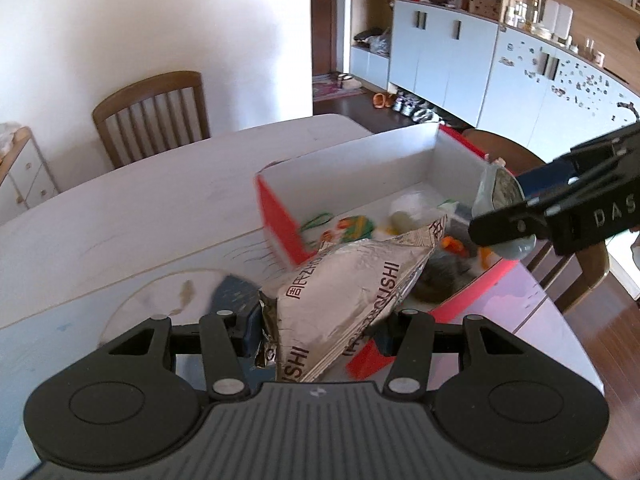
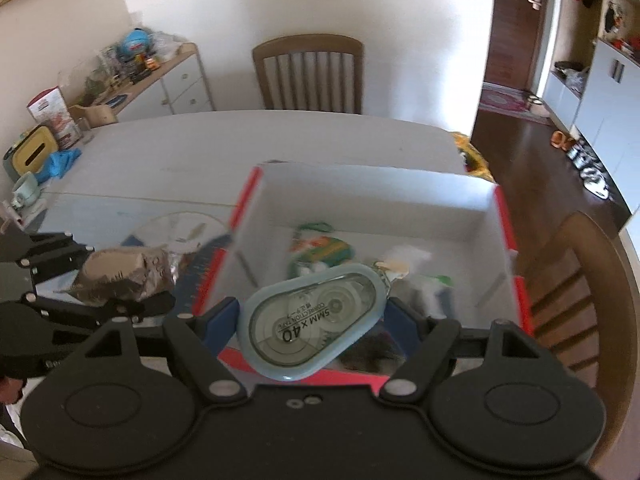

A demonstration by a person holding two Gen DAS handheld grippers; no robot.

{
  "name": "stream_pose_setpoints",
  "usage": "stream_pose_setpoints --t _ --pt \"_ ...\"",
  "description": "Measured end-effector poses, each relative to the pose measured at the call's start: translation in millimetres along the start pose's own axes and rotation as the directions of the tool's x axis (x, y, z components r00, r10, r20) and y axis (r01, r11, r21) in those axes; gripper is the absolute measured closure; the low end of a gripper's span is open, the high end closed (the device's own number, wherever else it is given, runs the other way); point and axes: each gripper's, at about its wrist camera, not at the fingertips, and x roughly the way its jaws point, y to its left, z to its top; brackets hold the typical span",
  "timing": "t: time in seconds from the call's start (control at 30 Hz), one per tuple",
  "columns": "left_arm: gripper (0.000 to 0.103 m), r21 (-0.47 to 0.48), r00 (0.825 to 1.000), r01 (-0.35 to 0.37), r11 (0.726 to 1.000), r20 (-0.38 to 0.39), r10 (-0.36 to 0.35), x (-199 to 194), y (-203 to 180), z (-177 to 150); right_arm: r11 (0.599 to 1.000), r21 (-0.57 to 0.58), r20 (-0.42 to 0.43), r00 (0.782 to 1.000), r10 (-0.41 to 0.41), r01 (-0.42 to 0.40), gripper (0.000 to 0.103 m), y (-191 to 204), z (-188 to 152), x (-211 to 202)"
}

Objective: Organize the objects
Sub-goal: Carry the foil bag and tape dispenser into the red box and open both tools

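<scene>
Left gripper (image 1: 318,330) is clamped on a silver foil packet (image 1: 352,292), which juts forward and up from between the blue pads, its far corner reaching over the near rim of the box (image 1: 280,216). In the right wrist view the same packet (image 2: 120,276) shows crumpled in the left gripper (image 2: 120,300) just outside the box's left wall (image 2: 240,216). Right gripper (image 2: 316,320) is closed on a correction tape (image 2: 316,324), a pale blue teardrop case with a clear window, gripped across its width by the blue pads and held above the near end of the box. From the left wrist view the tape (image 1: 498,208) sits in the right gripper (image 1: 504,220) over the box's right wall. The box is red outside, white inside, open-topped, and stands on the table (image 1: 140,208) toward its right edge. Small items lie on the box floor, among them a green and orange one (image 2: 320,250); they are blurred and cannot be identified. A round glass mat (image 1: 176,292) lies on the table to the left of the box, partly under the packet. A wooden chair (image 2: 308,74) stands at the far edge of the table. A yellow tissue box (image 2: 34,154) sits at the table's far left corner.
</scene>
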Motion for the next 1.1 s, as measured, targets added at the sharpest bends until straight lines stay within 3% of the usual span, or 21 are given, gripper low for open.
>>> stream_pose_setpoints --t 0.2,0.47,1.1 --pt "0.052 0.033 1.000 0.005 0.999 -0.007 -0.005 27 -28 32 1.000 0.026 -0.010 1.000 -0.015 0.015 0.025 -33 -9 4" --pt "0.052 0.101 0.998 -0.015 0.995 -0.062 0.022 80 -52 64 1.000 -0.004 -0.024 0.999 -0.023 0.022 0.025 -46 -6 27" --pt "0.051 0.212 0.975 -0.092 0.973 -0.181 0.132 167 -72 71 0.993 -0.118 -0.094 0.995 -0.040 0.029 0.026 -42 -5 89"
